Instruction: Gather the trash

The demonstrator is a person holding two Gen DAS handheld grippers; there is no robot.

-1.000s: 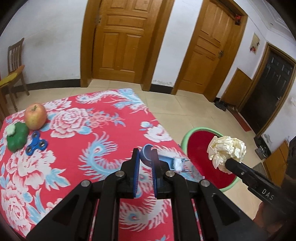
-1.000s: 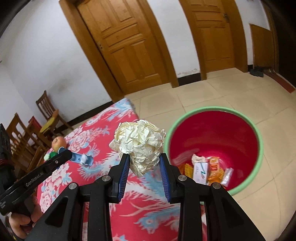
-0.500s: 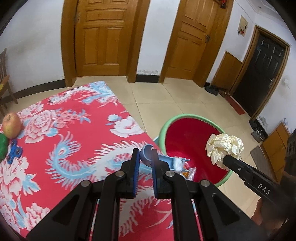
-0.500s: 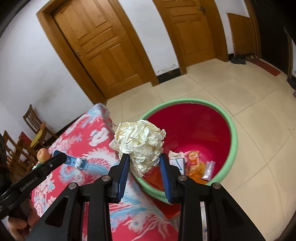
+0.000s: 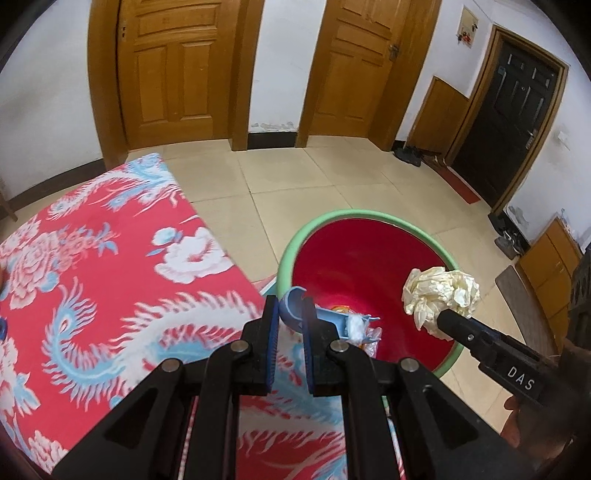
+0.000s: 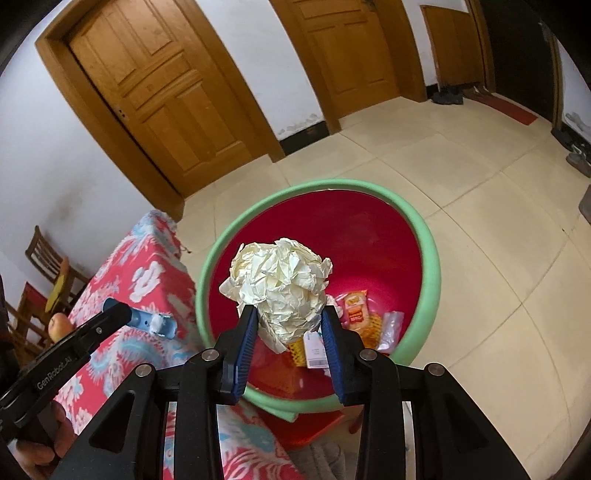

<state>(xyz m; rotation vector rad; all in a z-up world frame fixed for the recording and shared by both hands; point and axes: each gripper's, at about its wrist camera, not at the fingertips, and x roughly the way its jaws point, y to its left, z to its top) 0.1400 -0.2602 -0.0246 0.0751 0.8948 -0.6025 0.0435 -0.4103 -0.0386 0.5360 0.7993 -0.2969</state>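
Paper ball between right gripper pads

Your crumpled cream paper ball hangs over the red, green-rimmed bin; your blue wrapper sits beside its rim.

Legible markings number two. The white letters "DAS" stand on the black plastic body of the right claw, read in the left wrist view on the flat side near its rear end. The white lettering "GenRobot.AI" stands along the black plastic arm of the left claw, read in the right wrist view, running lengthwise up the arm.

Printed packaging lies inside the round red plastic bin with a green rim: an orange snack wrapper and a white carton with a blue stripe. Both carry print, but it is too small to read. A small sign on the white wall beside the dark door is likewise illegible.
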